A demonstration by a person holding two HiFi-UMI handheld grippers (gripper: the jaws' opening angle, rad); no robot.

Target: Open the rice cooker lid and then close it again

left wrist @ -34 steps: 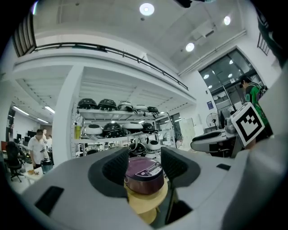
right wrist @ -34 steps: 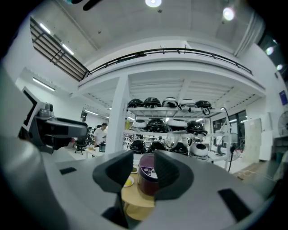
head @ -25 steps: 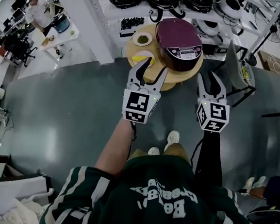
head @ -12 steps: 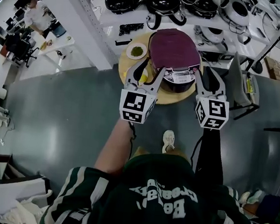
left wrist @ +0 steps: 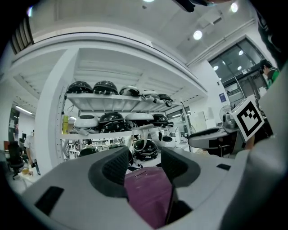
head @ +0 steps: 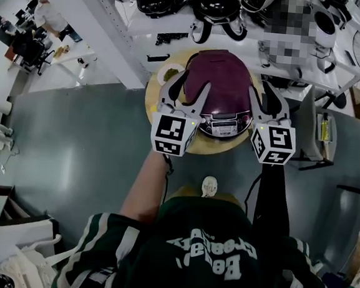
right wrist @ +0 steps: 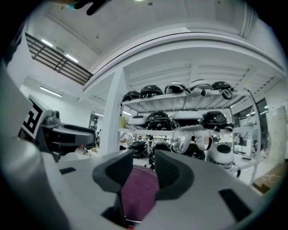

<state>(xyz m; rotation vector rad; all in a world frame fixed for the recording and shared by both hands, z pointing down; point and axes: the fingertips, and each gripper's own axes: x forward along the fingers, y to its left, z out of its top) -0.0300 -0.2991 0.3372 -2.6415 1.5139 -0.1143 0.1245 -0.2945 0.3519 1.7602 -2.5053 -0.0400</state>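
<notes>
A maroon rice cooker point(head: 221, 87) with its lid down stands on a small round wooden table point(head: 200, 146); its control panel point(head: 224, 125) faces me. My left gripper point(head: 190, 88) hovers over the cooker's left side and my right gripper point(head: 267, 94) over its right side, both level. Each is open with nothing between its fingers. In the left gripper view the maroon lid point(left wrist: 148, 197) shows below and beyond the left gripper point(left wrist: 145, 164). In the right gripper view the lid point(right wrist: 139, 193) lies beyond the right gripper point(right wrist: 143, 168). Whether either gripper touches the cooker I cannot tell.
A small dish of green food point(head: 169, 74) sits on the table's far left, partly behind the left gripper. White shelves point(head: 177, 30) with several black and white cookers rise behind the table. A white pillar point(head: 103, 20) stands at left, a chair point(head: 313, 120) at right.
The person has walked up to the table. Both grippers moved forward from in front of the table to over the cooker's two sides. Jaw opening looks unchanged.
</notes>
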